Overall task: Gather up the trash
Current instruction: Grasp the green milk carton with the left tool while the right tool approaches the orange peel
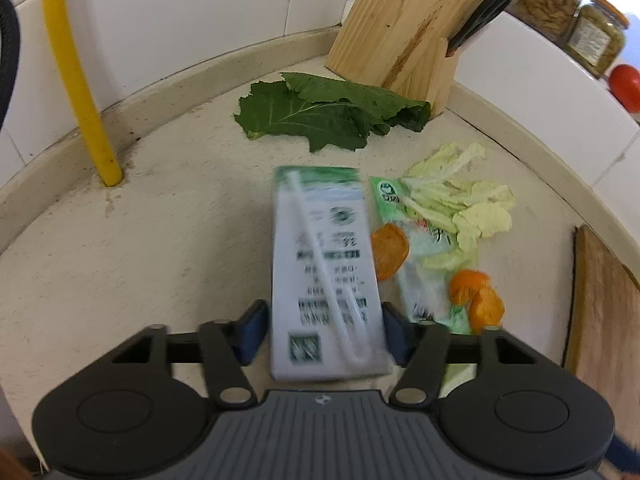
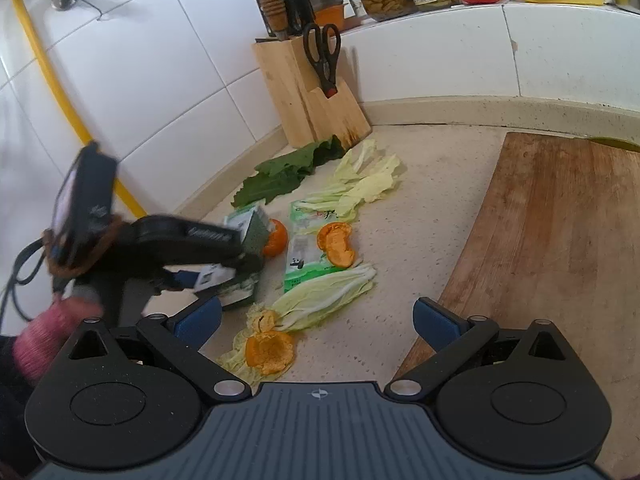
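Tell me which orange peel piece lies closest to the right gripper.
The cupped orange peel lying on pale cabbage scraps, just ahead of the open right gripper; the other peels sit farther back beside the plastic wrapper.

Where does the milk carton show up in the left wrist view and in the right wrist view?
Left wrist: the milk carton fills the lower centre, between the left gripper's fingers, blurred.
Right wrist: the carton sits left of centre, mostly hidden behind the left gripper that clamps it.
Shared landmark: the wooden knife block in the counter's corner, with the dark green leaf at its foot.
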Demonstrator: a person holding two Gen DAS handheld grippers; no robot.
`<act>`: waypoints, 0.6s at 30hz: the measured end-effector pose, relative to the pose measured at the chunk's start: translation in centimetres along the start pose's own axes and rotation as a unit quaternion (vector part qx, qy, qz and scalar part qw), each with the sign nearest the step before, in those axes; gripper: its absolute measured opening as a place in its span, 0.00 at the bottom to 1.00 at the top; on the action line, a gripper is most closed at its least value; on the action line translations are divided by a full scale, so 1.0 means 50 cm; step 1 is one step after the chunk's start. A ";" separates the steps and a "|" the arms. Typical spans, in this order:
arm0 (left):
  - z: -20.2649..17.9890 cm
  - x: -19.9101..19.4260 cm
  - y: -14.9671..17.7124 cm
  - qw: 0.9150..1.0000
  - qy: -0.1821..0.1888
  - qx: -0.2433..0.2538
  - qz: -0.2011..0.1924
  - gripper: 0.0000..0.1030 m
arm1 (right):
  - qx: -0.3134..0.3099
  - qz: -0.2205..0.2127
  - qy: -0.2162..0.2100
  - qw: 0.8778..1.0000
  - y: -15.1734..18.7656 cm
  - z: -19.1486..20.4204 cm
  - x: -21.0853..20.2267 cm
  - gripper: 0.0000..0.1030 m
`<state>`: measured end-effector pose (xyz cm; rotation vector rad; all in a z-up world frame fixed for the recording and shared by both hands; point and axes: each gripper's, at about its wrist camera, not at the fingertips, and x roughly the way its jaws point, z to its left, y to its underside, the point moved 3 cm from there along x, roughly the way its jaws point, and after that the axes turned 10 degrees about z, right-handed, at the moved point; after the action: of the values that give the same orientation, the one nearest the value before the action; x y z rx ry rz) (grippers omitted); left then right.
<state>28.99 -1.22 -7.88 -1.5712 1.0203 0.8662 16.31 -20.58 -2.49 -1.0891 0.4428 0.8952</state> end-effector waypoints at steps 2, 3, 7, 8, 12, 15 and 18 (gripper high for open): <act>0.023 -0.016 0.014 1.000 0.000 0.004 -0.004 0.51 | -0.009 0.002 0.005 1.000 0.000 0.007 0.001 1.00; 0.036 -0.025 0.022 1.000 -0.003 0.005 -0.007 0.51 | -0.016 0.004 0.007 1.000 -0.001 0.013 0.002 1.00; 0.079 -0.058 0.064 1.000 -0.014 0.020 -0.012 0.50 | -0.037 0.014 0.014 0.999 -0.001 0.039 0.013 1.00; 0.089 -0.066 0.077 1.000 -0.015 0.023 -0.011 0.50 | -0.037 0.019 0.014 0.999 -0.001 0.043 0.019 1.00; 0.111 -0.087 0.108 0.999 -0.013 0.030 -0.011 0.50 | -0.040 0.049 0.012 0.998 0.001 0.066 0.058 1.00; 0.116 -0.098 0.110 0.999 -0.004 0.025 -0.020 0.51 | -0.033 0.061 0.018 0.997 -0.007 0.077 0.088 1.00; 0.119 -0.101 0.093 0.999 0.004 0.012 -0.034 0.58 | -0.035 0.068 0.031 0.997 -0.010 0.093 0.117 1.00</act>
<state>22.55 5.01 -6.31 -1.5812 0.9739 0.7992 19.66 -14.12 -4.34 -1.1637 0.5454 1.0055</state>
